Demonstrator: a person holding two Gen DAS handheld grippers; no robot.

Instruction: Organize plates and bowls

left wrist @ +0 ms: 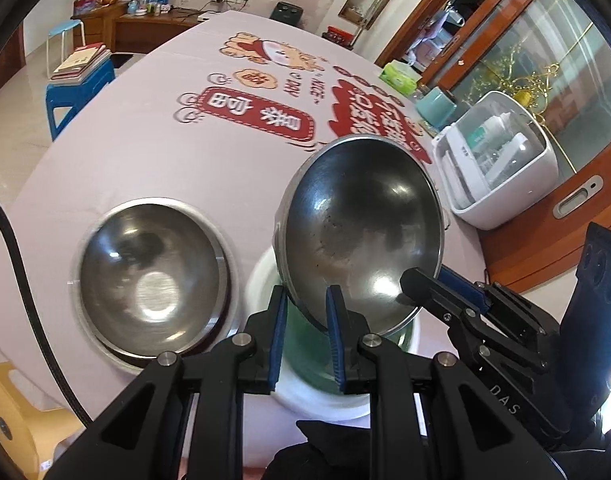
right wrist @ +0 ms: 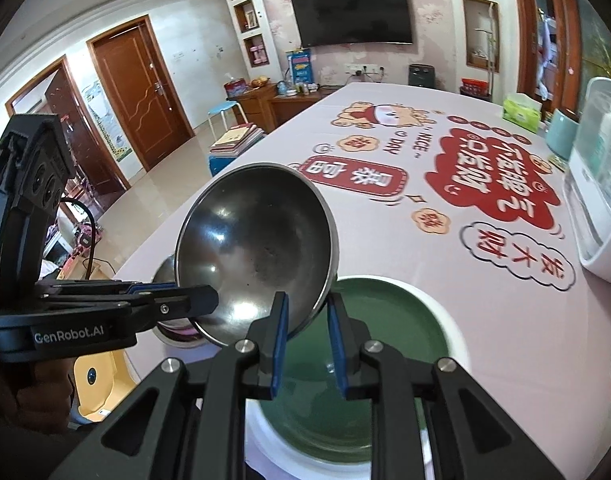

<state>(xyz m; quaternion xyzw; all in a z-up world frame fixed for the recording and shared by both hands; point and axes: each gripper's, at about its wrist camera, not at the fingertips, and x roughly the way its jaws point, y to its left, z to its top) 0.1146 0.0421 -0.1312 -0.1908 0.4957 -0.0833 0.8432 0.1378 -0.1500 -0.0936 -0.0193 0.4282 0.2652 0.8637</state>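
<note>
The left gripper [left wrist: 306, 300] and right gripper [right wrist: 306, 307] each have their blue-padded jaws closed on the rim of the same tilted steel bowl [left wrist: 361, 236]. The two reach toward each other from opposite sides, fingertips close together

A dark television [right wrist: 351, 10] is hanging on the far wall ahead of the claw; brown doors [right wrist: 139, 96] are standing left, glossy floor [right wrist: 161, 200] gleaming.

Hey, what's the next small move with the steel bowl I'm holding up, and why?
Probably swing the tilted steel bowl left and level it over the other steel bowl. The left gripper and right gripper both seem to pinch its rim above the green dish, and matching bowls nest.
</note>
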